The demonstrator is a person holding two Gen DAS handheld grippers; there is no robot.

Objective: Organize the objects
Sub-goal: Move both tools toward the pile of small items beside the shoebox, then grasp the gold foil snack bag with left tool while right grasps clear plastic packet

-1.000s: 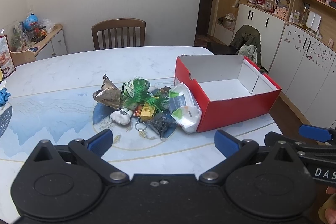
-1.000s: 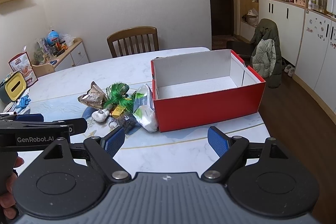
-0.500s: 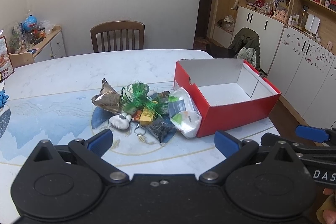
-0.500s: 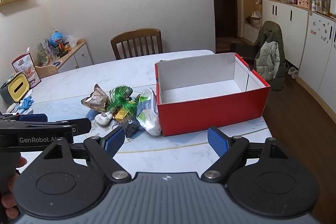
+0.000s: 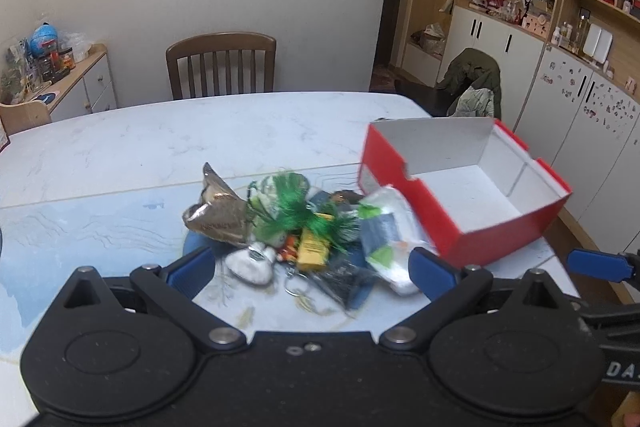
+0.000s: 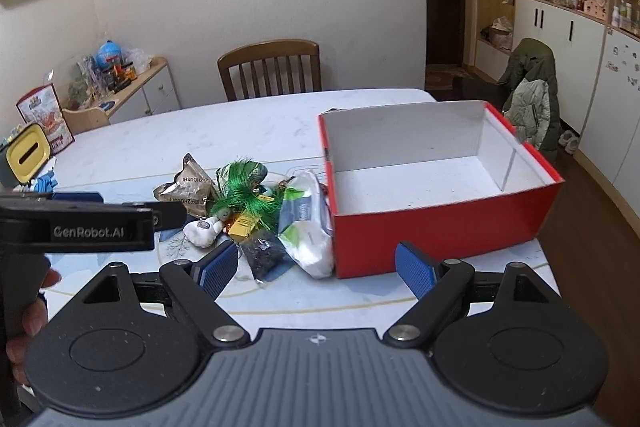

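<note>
A pile of small objects lies mid-table: a brown foil packet (image 5: 218, 215) (image 6: 186, 191), a green tassel (image 5: 308, 215) (image 6: 246, 193), a yellow item (image 5: 314, 247) (image 6: 245, 225), a white pouch (image 5: 250, 265) (image 6: 202, 233), a dark packet (image 6: 264, 253) and a white-green wipes pack (image 5: 390, 239) (image 6: 306, 227). An empty red box (image 5: 496, 239) (image 6: 436, 229) stands right of the pile. My left gripper (image 5: 312, 269) hovers open just before the pile, holding nothing. My right gripper (image 6: 316, 267) is open too, near the box's front left corner.
A wooden chair (image 5: 222, 65) (image 6: 270, 69) stands at the table's far side. A low cabinet (image 6: 136, 89) with clutter lines the left wall. A jacket-draped chair (image 6: 530, 103) and white cupboards (image 5: 592, 131) are on the right. A yellow-topped container (image 6: 28, 157) sits at the table's left edge.
Both grippers have moved forward toward the pile and the red box, which now appear closer. Both stay open with nothing between their fingers.
</note>
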